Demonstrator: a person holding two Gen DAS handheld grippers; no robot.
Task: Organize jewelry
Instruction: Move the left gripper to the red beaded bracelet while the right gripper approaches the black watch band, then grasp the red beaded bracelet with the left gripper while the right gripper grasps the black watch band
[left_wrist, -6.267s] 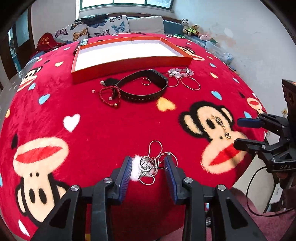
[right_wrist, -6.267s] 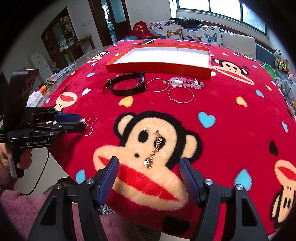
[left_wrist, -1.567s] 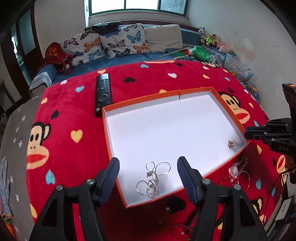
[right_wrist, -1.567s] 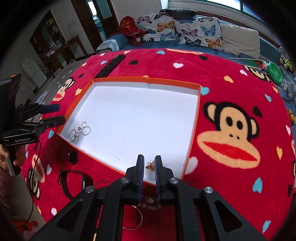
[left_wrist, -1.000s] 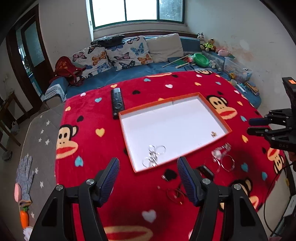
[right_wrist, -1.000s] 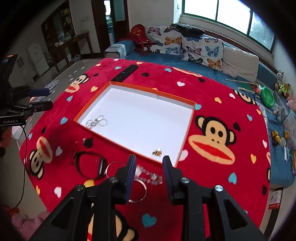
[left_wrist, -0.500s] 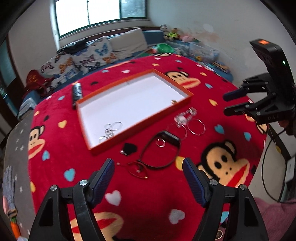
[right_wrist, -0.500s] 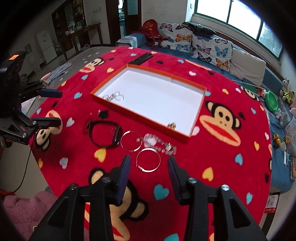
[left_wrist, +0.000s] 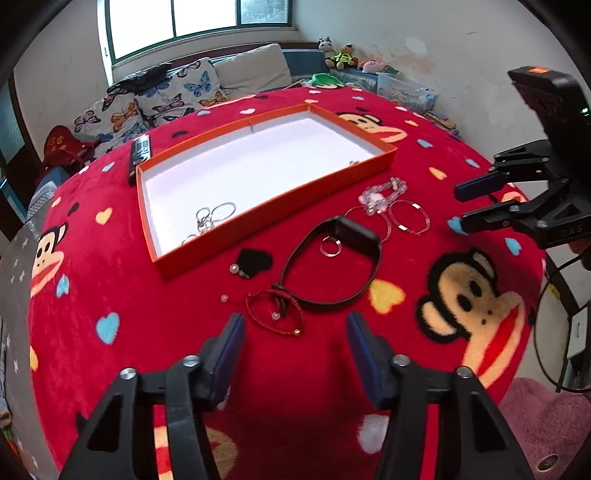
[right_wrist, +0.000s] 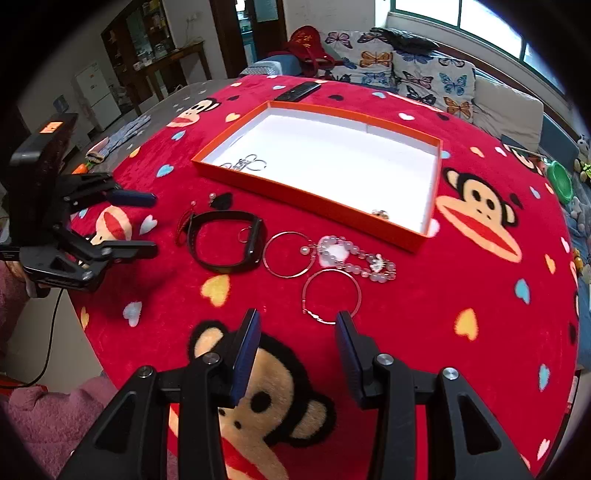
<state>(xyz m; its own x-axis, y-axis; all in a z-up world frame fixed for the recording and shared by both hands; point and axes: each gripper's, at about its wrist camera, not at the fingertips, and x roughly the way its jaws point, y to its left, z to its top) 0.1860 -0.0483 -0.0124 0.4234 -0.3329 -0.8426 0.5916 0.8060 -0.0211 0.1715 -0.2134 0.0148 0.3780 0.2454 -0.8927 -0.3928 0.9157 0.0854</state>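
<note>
An orange tray (left_wrist: 384, 147) (right_wrist: 314, 201) with a white floor holds silver rings (left_wrist: 212, 219) (right_wrist: 245, 162) and a small gold charm (right_wrist: 380, 213). In front of it on the red blanket lie a black band (left_wrist: 332, 273) (right_wrist: 225, 243), a red cord bracelet (left_wrist: 275, 312), a bead bracelet (left_wrist: 384, 192) (right_wrist: 354, 256) and silver bangles (left_wrist: 408, 221) (right_wrist: 330, 295). My left gripper (left_wrist: 293, 332) (right_wrist: 142, 223) is open and empty just short of the red cord bracelet. My right gripper (right_wrist: 297, 328) (left_wrist: 469, 206) is open and empty just short of a silver bangle.
A black remote (left_wrist: 139, 151) (right_wrist: 299, 91) lies behind the tray. A sofa with butterfly cushions (left_wrist: 162, 96) stands beyond the table. A glove (right_wrist: 122, 134) lies at the far left. The table's front edge is close under both grippers.
Both grippers have let go of their jewelry in the tray, drawn back toward the table's front edge and dropped lower. Both have opened wider.
</note>
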